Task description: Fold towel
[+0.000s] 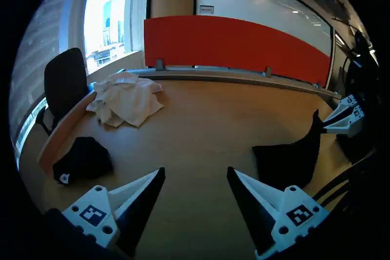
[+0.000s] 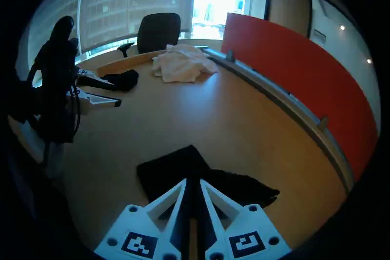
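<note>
Count, large to small: one table, one red divider, one chair, three cloths, two grippers.

Table [image 1: 204,113]: pale wood, curved edge, matte, lit from the window side. It carries all three cloths.

Red divider [image 1: 234,45]: a long panel standing upright along the table's far edge, on a grey rail with small brackets. Glass partition and ceiling lights lie behind it.

Window [image 1: 105,21]: bright, buildings outside. In the right gripper view it runs along the wall behind the chair.

Chair [image 1: 66,84]: black office chair, at the table's window end.

White cloth heap [image 1: 126,99]: one, crumpled, at the far corner near the chair and the divider.

Black towel [image 2: 195,172]: one, on the table directly ahead of the right gripper, partly spread. In the left gripper view its near corner is lifted off the wood, rising to a peak at that gripper's tips.

Folded black cloth [image 1: 83,160]: one, a compact bundle with a small white tag, near the table edge on the chair side, well apart from the towel.

Right gripper [image 2: 192,181]: jaws drawn narrow, a strip of the black towel pinched between both fingers.

Left gripper [image 1: 195,170]: jaws spread wide, bare wood between the fingers, holding nothing. The towel lies just beside its right-hand finger. In the right gripper view it sits across the table, near the folded black cloth.
</note>
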Motion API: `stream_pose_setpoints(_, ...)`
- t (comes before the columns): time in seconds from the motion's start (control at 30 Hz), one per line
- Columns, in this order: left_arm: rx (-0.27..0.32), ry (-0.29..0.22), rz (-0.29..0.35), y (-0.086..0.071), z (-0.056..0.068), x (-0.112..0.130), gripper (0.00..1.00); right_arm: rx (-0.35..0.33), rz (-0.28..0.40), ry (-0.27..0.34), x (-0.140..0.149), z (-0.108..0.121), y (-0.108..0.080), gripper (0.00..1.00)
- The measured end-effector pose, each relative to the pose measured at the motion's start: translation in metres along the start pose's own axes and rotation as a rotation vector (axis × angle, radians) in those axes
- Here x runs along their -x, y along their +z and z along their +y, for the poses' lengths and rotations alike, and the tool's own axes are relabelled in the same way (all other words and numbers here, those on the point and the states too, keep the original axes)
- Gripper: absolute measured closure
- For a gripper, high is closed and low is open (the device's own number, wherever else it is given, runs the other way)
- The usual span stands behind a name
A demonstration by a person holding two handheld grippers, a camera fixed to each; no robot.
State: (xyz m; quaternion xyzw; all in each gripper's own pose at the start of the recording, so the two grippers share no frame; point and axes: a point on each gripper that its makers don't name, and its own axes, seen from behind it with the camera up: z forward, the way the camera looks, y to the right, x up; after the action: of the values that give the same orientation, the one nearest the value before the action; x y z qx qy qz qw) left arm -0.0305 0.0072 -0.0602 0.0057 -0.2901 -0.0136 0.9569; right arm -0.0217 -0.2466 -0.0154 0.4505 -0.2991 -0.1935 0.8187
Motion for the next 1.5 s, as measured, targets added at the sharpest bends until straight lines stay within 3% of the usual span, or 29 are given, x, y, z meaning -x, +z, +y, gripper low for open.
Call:
stream_pose_setpoints(0.47, 0.003, 0.003, -0.008, -0.003, -0.002, 0.007, 0.06, -0.141, -0.060, 0.045, 0.007, -0.062, 0.070, 0.95)
stream_pose_setpoints(0.8, 0.003, -0.010, -0.011, -0.003, -0.005, 0.010, 0.06, -0.159, -0.096, 0.078, 0.021, -0.072, 0.079, 0.93)
stream_pose_setpoints(0.9, 0.004, -0.004, -0.012, -0.002, -0.005, 0.010, 0.06, -0.160, -0.101, 0.080, 0.023, -0.072, 0.078, 0.83)
stream_pose_setpoints(1.1, 0.007, 0.001, -0.014, -0.001, -0.003, 0.010, 0.06, -0.161, -0.104, 0.085, 0.028, -0.072, 0.074, 0.39)
stream_pose_setpoints(1.3, 0.011, 0.005, -0.014, -0.001, -0.001, 0.011, 0.06, -0.143, -0.104, 0.097, 0.032, -0.068, 0.068, 0.33)
stream_pose_setpoints(1.5, 0.011, 0.006, -0.011, -0.001, 0.001, 0.010, 0.06, -0.124, -0.105, 0.116, 0.040, -0.063, 0.061, 0.33)
